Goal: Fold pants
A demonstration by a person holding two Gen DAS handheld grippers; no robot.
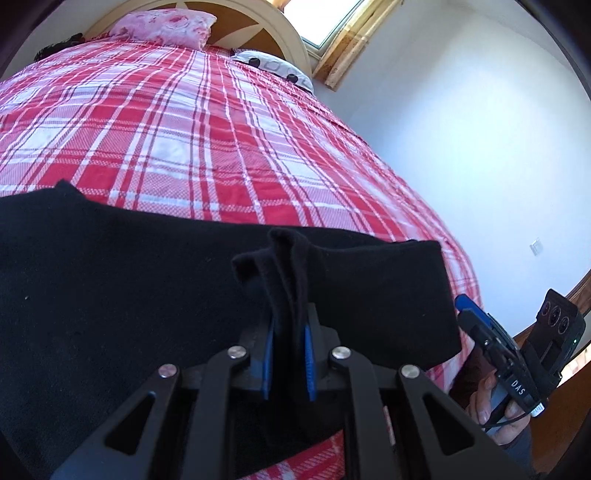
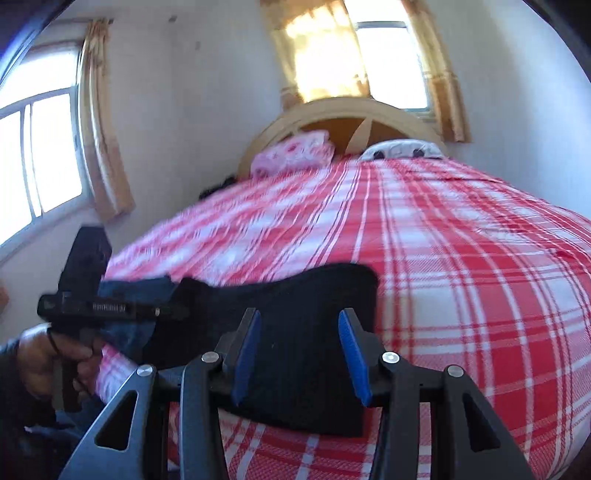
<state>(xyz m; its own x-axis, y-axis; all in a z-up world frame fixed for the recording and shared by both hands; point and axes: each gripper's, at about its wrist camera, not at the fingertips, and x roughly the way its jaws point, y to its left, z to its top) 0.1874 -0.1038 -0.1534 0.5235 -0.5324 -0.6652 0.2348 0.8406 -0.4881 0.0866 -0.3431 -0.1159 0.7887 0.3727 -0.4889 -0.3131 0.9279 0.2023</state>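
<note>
Black pants (image 1: 110,277) lie across the near end of a bed with a red and white plaid sheet (image 1: 221,147). My left gripper (image 1: 290,332) is shut on a bunched fold of the pants' edge, and the cloth stands up between its blue pads. In the right wrist view the pants (image 2: 314,295) lie flat on the plaid sheet (image 2: 461,277). My right gripper (image 2: 299,317) hovers over their near right part, open, its blue pads well apart and not pinching cloth. The left gripper (image 2: 173,314) shows at the pants' left end, held by a hand (image 2: 55,354).
A pink floral pillow (image 1: 166,26) and a white dotted pillow (image 1: 273,66) rest at the curved wooden headboard (image 2: 332,110). A curtained window (image 2: 40,155) is on the left wall. The bed's right edge runs near a white wall (image 1: 461,147).
</note>
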